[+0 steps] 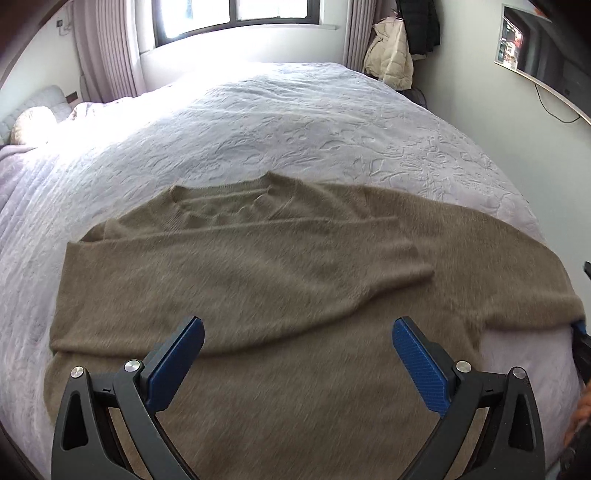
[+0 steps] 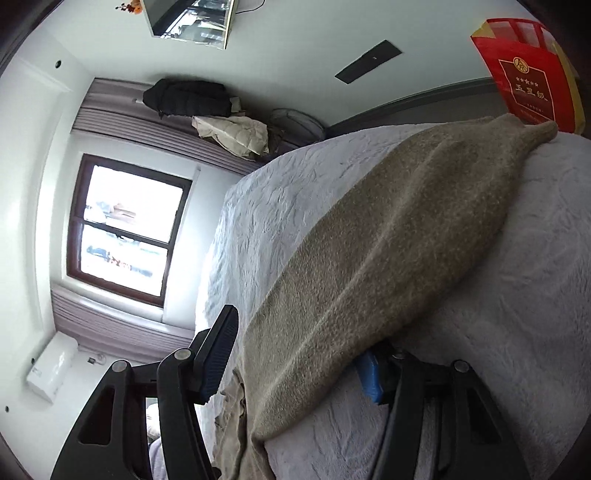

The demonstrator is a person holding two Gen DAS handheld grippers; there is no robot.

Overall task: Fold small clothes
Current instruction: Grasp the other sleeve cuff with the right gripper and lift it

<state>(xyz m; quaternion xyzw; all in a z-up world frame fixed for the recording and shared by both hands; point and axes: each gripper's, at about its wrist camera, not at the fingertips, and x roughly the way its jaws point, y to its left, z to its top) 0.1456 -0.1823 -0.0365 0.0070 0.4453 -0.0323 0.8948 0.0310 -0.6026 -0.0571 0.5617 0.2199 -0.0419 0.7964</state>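
A brown fuzzy sweater [image 1: 258,280] lies flat on the white quilted bed [image 1: 295,122], neckline at the far side. Its left sleeve is folded across the chest; its right sleeve stretches out to the right. My left gripper [image 1: 297,354] hovers open above the sweater's lower body, holding nothing. In the right wrist view, rolled on its side, my right gripper [image 2: 295,350] is open with the right sleeve [image 2: 388,251] lying between its fingers; the blue pad [image 2: 369,380] of one finger sits under the cloth. The sleeve's cuff [image 2: 543,131] points far away.
A window [image 1: 236,14] with curtains stands behind the bed. Jackets [image 1: 391,55] hang at the back right. A framed picture [image 1: 535,51] is on the right wall. A red bag [image 2: 528,74] stands beyond the bed's edge in the right wrist view.
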